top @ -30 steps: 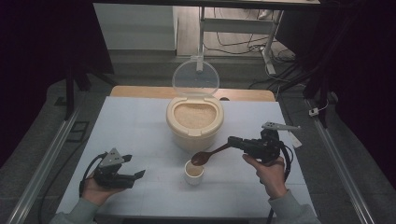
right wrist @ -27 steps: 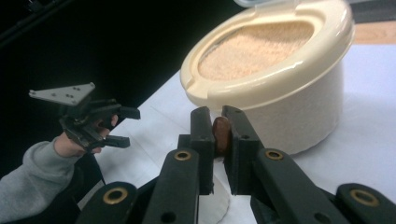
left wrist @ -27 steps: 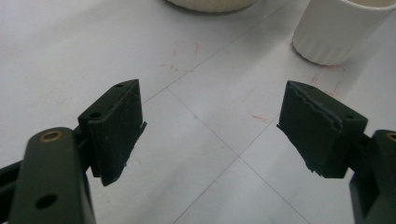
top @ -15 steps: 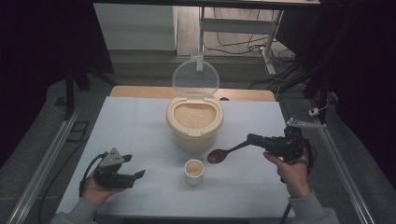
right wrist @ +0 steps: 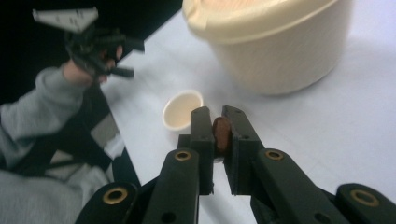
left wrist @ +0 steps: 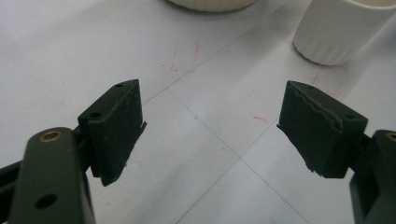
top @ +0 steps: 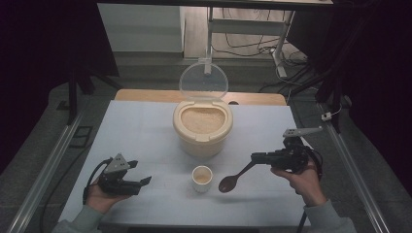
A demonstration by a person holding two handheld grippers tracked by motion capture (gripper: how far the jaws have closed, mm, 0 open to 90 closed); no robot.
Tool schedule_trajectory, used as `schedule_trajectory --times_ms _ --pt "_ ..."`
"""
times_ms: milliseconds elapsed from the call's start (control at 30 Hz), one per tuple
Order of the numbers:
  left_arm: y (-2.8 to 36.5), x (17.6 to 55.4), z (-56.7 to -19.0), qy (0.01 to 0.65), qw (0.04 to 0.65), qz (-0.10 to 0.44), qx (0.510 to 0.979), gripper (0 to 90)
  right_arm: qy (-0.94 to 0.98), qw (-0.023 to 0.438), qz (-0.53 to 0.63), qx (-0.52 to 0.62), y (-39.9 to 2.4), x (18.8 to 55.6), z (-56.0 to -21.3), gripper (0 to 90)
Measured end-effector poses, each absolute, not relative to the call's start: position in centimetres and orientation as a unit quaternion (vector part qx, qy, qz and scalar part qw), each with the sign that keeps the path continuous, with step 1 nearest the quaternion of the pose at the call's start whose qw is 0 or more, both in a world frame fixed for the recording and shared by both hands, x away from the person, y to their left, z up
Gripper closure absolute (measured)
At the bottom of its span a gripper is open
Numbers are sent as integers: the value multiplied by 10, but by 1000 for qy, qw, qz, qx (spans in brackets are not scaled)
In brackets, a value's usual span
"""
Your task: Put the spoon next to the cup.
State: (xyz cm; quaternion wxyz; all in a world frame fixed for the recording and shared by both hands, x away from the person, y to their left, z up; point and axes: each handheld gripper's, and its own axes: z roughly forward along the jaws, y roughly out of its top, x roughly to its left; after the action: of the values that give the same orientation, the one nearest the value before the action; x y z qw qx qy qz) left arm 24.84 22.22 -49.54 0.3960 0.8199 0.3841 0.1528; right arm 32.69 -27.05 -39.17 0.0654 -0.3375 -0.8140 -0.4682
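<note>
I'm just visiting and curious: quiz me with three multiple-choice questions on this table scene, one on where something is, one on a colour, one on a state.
1. Where does the small cup stand?
A. in front of the big tub, on the person's side
B. behind the tub
C. inside the tub

2. What colour is the spoon?
A. white
B. brown
C. blue

3. How is the tub's clear lid?
A. shut flat
B. lying on the table
C. flipped up, open

Answers:
1 A: the high view shows the cup between the tub and the person.
2 B: its bowl looks dark brown in the right gripper.
3 C: the lid stands upright behind the rim, with the grain uncovered.
</note>
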Motion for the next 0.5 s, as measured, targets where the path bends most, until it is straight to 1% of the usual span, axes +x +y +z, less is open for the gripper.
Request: schedule_trajectory --times_ms 267,500 --pt "222 248 -495 384 396 153 820 215 -843 94 -429 -312 -248 331 -401 827" --pt "222 248 -495 383 396 153 820 215 -860 119 -395 -301 -225 342 -412 825"
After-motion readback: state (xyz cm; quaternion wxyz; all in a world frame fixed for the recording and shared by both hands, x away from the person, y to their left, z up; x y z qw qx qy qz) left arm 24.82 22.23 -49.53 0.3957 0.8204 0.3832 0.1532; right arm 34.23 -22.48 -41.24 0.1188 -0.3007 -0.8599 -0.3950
